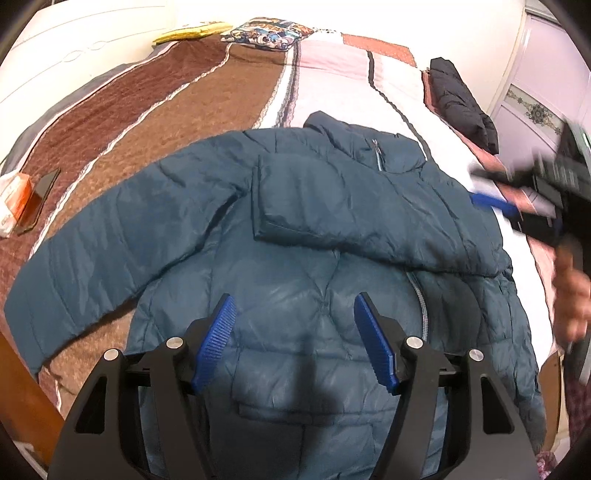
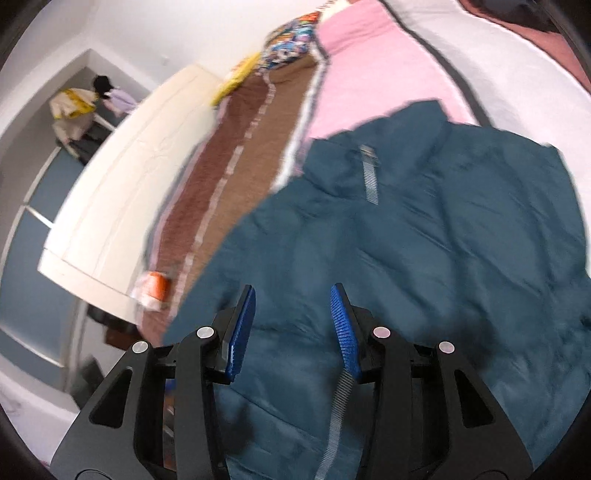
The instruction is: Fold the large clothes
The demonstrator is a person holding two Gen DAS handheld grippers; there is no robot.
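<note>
My left claw (image 1: 295, 325) hangs spread and empty just above the jacket (image 1: 295, 288), which lies front-up on the bed (image 1: 184, 122) right under the fingers, zipper (image 1: 419, 295) a little to the claw's right. Just ahead of the claw, one sleeve (image 1: 332, 206) is already folded across the chest, its cuff ending ahead and left; the other sleeve (image 1: 92, 251) runs out flat to the claw's left. My right claw (image 2: 291, 325) is spread too, pinching nothing, over the jacket's right half with the collar (image 2: 406, 140) ahead of it; its view is blurred, so I judge it is in motion. I'd say the sleeve step is half done. Next I would take the left claw out to the far-left cuff, close on it, and carry it across the chest over the first sleeve, keeping the slippery padded cloth from sliding. Farther off, a phone (image 1: 44, 188) lies left, a dark garment (image 1: 461, 107) ahead right, a pillow (image 1: 269, 33) farthest.
</note>
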